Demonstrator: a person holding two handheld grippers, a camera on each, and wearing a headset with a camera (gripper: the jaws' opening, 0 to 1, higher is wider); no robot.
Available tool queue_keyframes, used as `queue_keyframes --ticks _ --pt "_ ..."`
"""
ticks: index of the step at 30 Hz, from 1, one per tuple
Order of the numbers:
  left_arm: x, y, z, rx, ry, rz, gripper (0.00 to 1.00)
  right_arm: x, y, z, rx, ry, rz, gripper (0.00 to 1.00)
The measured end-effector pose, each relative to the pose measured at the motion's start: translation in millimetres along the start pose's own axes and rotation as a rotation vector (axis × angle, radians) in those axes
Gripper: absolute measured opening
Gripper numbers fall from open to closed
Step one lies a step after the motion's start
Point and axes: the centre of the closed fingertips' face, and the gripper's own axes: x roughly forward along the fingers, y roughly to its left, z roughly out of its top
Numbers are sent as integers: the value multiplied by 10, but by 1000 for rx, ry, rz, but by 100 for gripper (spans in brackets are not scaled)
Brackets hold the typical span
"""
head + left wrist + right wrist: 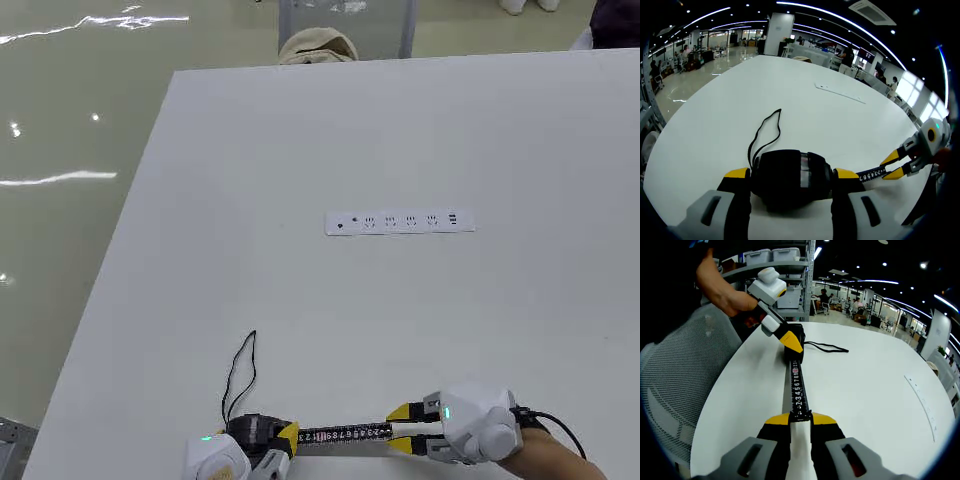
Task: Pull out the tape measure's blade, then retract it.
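A black tape measure case [790, 177] rests on the white table [400, 140], held between the yellow-tipped jaws of my left gripper [791, 175], which is shut on it. In the head view the case [255, 431] sits at the near edge, with the left gripper [268, 442] around it. Its black blade [345, 434] with white numbers runs right to my right gripper [402, 428], shut on the blade's end. The blade [797, 387] stretches from my right gripper [800, 418] to the case [794, 342]. A thin black wrist cord [240, 372] loops off the case.
A white power strip [398, 221] lies flat at the table's middle. The table's left edge drops to a glossy floor [70, 150]. A mesh chair back [685, 365] stands at the near side. A beige chair top [317, 46] shows beyond the far edge.
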Motion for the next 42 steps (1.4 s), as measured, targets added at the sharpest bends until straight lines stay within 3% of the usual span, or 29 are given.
queue_keyframes --ticks 42 --pt "-15 -1 20 -17 -6 -8 62 201 7 131 -5 -17 15 12"
